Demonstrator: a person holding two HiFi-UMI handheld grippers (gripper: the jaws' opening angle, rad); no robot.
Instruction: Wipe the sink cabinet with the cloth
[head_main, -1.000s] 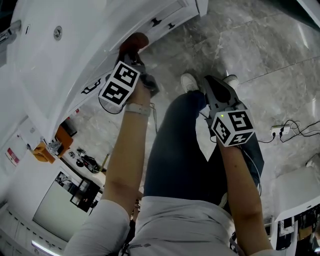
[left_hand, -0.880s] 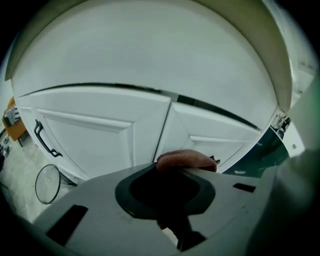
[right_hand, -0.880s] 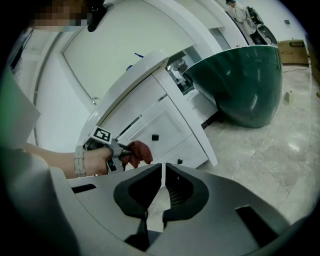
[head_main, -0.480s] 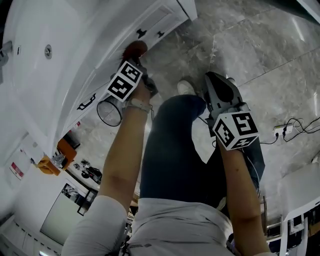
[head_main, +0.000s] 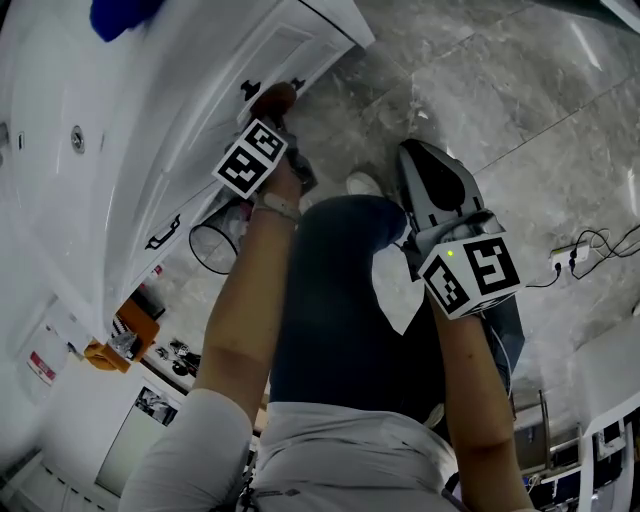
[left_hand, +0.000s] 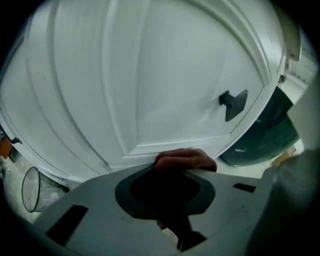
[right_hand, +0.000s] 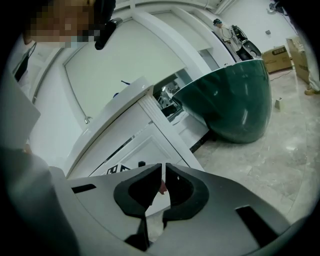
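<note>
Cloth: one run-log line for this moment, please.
left claw shut on cloth | cloth at cabinet door | right claw shut, empty

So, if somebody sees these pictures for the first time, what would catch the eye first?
First, the left gripper, shut on a reddish-brown cloth held against the white cabinet door, below its dark handle. Next, the right gripper, jaws together and empty, hangs above the person's leg, away from that door. In the right gripper view, a big dark green basin fills the right side.
</note>
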